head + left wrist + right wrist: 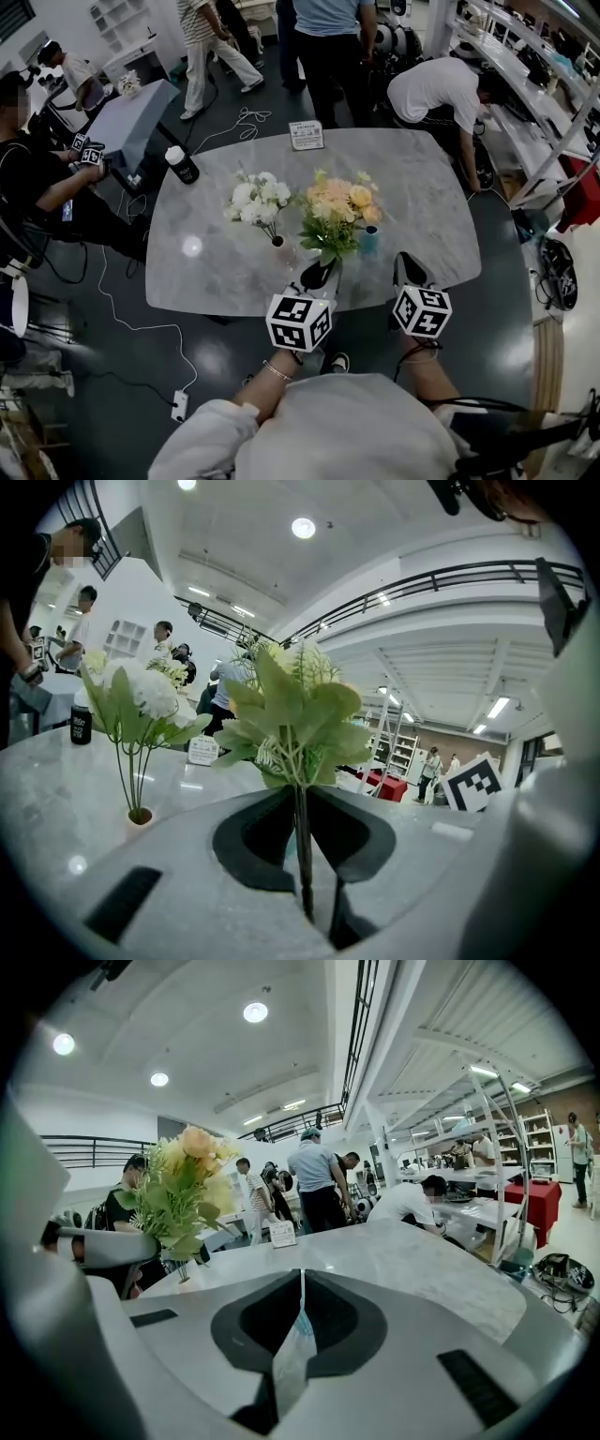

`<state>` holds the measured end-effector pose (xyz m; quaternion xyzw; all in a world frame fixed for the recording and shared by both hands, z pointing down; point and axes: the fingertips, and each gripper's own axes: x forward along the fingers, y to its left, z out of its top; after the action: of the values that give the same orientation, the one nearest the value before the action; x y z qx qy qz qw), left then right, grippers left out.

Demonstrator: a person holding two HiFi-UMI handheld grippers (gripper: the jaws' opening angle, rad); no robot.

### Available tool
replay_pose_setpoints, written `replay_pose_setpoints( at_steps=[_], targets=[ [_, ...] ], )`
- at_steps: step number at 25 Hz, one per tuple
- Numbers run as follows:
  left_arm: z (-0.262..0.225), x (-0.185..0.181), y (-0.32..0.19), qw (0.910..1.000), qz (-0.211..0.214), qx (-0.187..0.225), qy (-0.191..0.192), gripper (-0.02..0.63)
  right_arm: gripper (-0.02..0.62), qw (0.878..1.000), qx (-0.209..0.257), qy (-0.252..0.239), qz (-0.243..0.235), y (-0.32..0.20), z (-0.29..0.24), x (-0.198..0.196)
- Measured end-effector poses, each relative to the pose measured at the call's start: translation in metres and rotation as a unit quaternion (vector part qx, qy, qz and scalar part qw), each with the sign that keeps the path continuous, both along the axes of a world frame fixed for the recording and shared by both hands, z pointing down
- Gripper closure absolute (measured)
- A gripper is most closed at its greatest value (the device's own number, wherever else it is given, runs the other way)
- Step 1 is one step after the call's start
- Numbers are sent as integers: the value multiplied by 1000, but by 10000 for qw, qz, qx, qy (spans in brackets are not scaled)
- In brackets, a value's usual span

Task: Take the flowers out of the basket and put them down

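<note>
**Yellow flowers (339, 211) gripped at the near edge**

Grey marble counter (216, 272) in a busy workshop. My left hand-held gripper (320, 272) is clenched on the stems of the yellow flowers, which stand upright by the counter's near edge, just beside the white flowers (255, 199). My right hand-held gripper (410, 270) has its jaws pressed together, near a teal cup (369, 240).

My head camera looks steeply down from above onto the grey marbled oval tabletop (216, 272), with my left claw (319, 274) and right claw (410, 270) low in its frame. Each claw's camera sits close behind its own jaws and faces almost level across that top, catching the ceiling too. All three views share the leafy peach-and-yellow flower bunch (339, 214) and the small white sign card (307, 135). The left claw's camera sees the bunch from closest.
</note>
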<state>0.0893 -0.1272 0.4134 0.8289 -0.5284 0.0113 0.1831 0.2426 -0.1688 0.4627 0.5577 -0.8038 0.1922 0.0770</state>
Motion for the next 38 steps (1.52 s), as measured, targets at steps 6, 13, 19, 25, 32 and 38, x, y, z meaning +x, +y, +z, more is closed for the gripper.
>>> replay_pose_setpoints(
  at_steps=[6, 13, 19, 25, 32, 38],
  targets=[
    [10, -5, -4, 9999, -95, -118, -21, 557, 580, 9999, -122, -36, 22, -2, 9, -1],
    [30, -3, -21, 9992, -161, -365, -6, 557, 580, 9989, -413, -115, 163, -2, 30, 3],
    [51, -6, -53, 9978, -244, -604, 132, 557, 580, 9966, -708, -209, 362, -5, 53, 10],
    [76, -15, -86, 9949, -463, -880, 190, 557, 580, 9938, -966, -233, 509, -12, 74, 18],
    [116, -16, -110, 9893, -646, -1288, 222, 557, 580, 9902, -1189, -273, 673, -17, 95, 31],
    [149, -15, -112, 9841, -745, -1598, 210, 557, 580, 9878, -1320, -303, 771, -13, 107, 38]
  ],
)
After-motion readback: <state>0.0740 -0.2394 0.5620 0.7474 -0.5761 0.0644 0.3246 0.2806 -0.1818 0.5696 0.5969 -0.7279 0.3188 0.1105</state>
